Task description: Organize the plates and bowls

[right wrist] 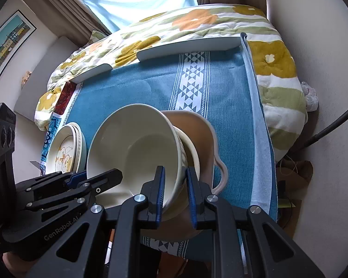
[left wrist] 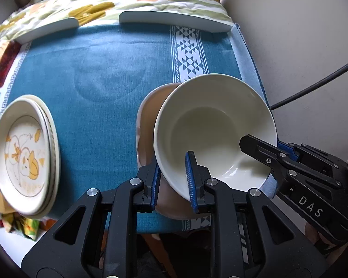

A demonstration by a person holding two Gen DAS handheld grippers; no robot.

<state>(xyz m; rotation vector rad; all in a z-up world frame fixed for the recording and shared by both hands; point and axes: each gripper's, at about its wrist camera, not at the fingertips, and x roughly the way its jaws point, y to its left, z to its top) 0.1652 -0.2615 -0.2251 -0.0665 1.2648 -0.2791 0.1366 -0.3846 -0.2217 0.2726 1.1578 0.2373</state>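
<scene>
The cream bowl hangs tilted over the tan bowl, which sits on the table under a blue cloth, and the coming move turns on that pairing: the cream bowl's foot is lower on the side toward the tan bowl's hollow, its mouth tipped back toward the cameras, so seating it looks like a matter of levelling and lowering rather than travelling sideways. Both grippers share the load. The left gripper has its fingers pinching the near rim, one blue pad inside and one outside, and the right gripper pinches the rim further round in the same way; neither hand is clearly the nearer. Whether the foot already touches the tan bowl cannot be told for certain. The right wrist view shows the ribbed outer wall of the cream bowl sunk inside the tan bowl's rim, and the tan bowl's side handle, both hidden from the left. The left wrist view gives the stacked plates well apart to the side, with more of the printed top plate.
</scene>
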